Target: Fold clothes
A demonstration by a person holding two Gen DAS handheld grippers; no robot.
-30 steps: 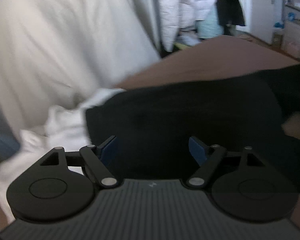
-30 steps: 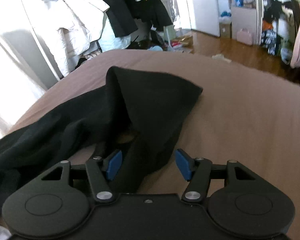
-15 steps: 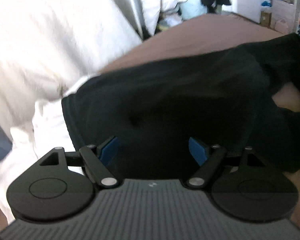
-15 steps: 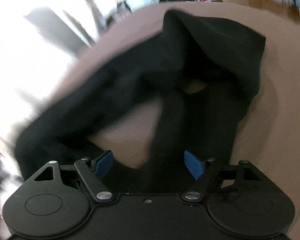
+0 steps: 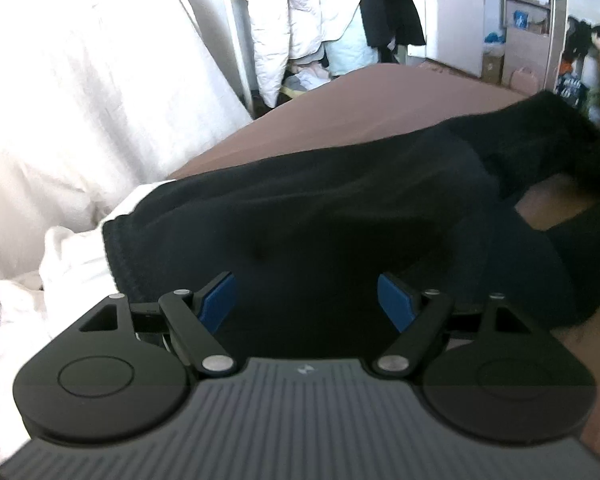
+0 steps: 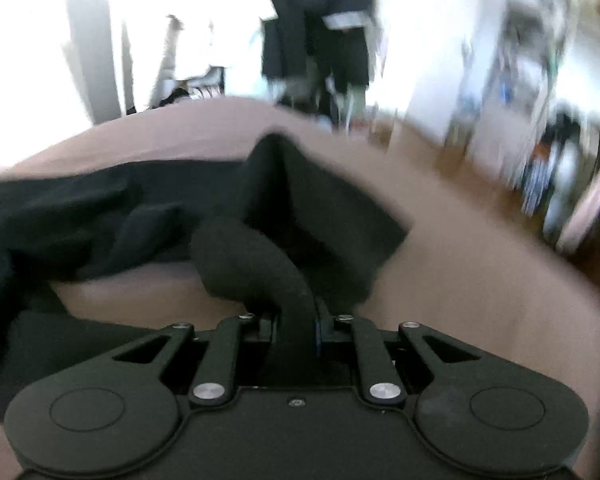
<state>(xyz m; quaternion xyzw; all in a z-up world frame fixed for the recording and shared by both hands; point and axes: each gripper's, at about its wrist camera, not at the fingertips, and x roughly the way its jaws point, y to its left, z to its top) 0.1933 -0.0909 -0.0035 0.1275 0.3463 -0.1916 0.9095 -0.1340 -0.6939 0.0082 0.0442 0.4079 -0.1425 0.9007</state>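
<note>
Left wrist view: the left claw (image 5: 306,300) hangs wide open, blue pads well apart, holding nothing. It sits low over the hemmed end of a black garment (image 5: 340,216), which lies crumpled across a brown bed (image 5: 360,108). The stitched edge overlaps a heap of white cloth (image 5: 72,256) at the bed's near left. The spread jaws straddling the hem suggest readiness to pinch that end. A white curtain (image 5: 80,80) fills the left; hung clothes stand behind.

Right wrist view (blurred, the room smeared): the right claw (image 6: 300,320) is closed tight on a rolled strip of the black garment (image 6: 256,268), likely a sleeve or leg, which rises from the jaws in a thick curl. The rest trails left in loose folds, a peaked flap standing behind. Bare brown bed (image 6: 480,280) lies to the right, probably room to spread it flat.

Garment is bunched, not folded.
</note>
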